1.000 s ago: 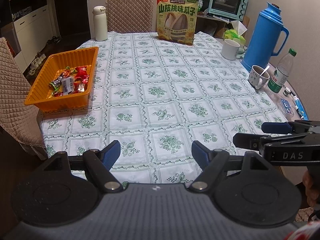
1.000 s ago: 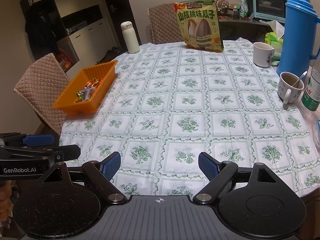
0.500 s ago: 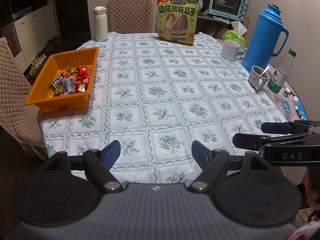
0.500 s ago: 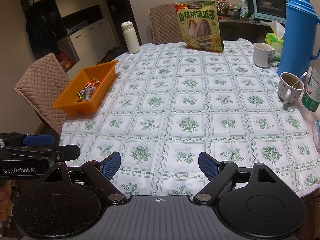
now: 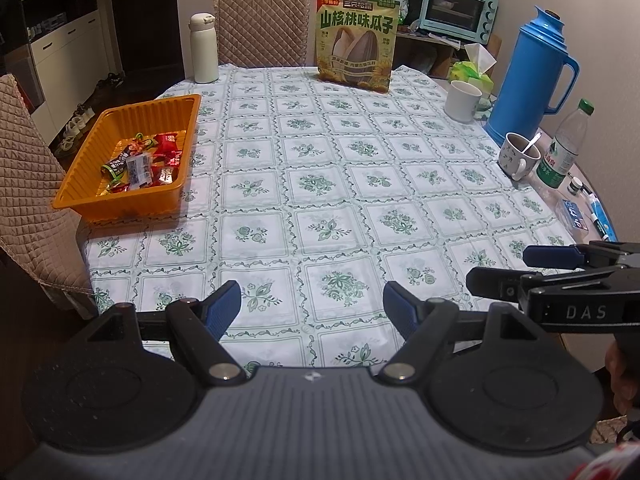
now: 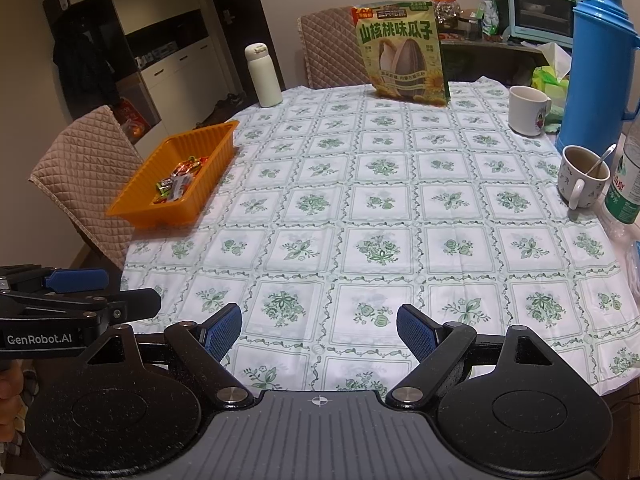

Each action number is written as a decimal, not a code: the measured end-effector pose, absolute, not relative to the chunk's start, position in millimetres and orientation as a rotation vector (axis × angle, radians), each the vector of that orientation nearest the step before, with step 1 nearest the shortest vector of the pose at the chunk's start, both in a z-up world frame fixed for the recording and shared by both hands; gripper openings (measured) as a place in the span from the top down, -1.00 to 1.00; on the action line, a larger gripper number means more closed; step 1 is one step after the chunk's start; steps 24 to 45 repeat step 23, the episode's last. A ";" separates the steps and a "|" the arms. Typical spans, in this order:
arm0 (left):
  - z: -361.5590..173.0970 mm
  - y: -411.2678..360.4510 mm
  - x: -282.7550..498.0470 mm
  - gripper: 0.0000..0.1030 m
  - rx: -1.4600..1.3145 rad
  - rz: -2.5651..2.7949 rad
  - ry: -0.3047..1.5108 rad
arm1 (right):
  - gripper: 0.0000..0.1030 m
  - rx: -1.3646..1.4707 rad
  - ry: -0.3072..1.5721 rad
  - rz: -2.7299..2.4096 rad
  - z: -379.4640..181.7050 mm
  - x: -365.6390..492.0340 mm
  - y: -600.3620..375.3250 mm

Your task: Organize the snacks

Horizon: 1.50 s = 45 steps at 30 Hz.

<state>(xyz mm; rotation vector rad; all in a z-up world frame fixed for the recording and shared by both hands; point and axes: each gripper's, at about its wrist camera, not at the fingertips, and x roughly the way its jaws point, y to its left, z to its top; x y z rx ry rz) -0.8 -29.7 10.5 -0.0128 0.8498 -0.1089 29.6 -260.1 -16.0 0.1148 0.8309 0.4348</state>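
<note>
An orange tray (image 5: 86,151) (image 6: 208,148) stands at the table's left edge and holds several small wrapped snacks (image 5: 142,158) (image 6: 178,184). A large green bag of sunflower seeds (image 5: 357,42) (image 6: 401,60) stands upright at the far end of the table. My left gripper (image 5: 312,310) is open and empty above the near table edge. My right gripper (image 6: 319,329) is open and empty, level with it on its right. Each gripper shows at the edge of the other's view.
A white flask (image 5: 203,48) stands at the far left. A white mug (image 5: 462,100), a blue thermos jug (image 5: 528,80), a cup with a spoon (image 5: 519,154) and a water bottle (image 5: 565,146) line the right side. Quilted chairs (image 5: 24,168) stand at left and far end.
</note>
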 end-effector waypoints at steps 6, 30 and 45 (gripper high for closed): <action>10.7 -29.6 -1.0 -0.49 -0.013 -0.106 0.850 | -0.64 0.113 0.830 0.439 -16.4 30.3 -260.0; 12.0 -31.9 -0.4 -0.53 -0.013 -0.084 0.851 | -0.64 0.116 0.824 0.449 -15.9 34.5 -262.8; 12.0 -31.9 -0.4 -0.53 -0.013 -0.084 0.851 | -0.64 0.116 0.824 0.449 -15.9 34.5 -262.8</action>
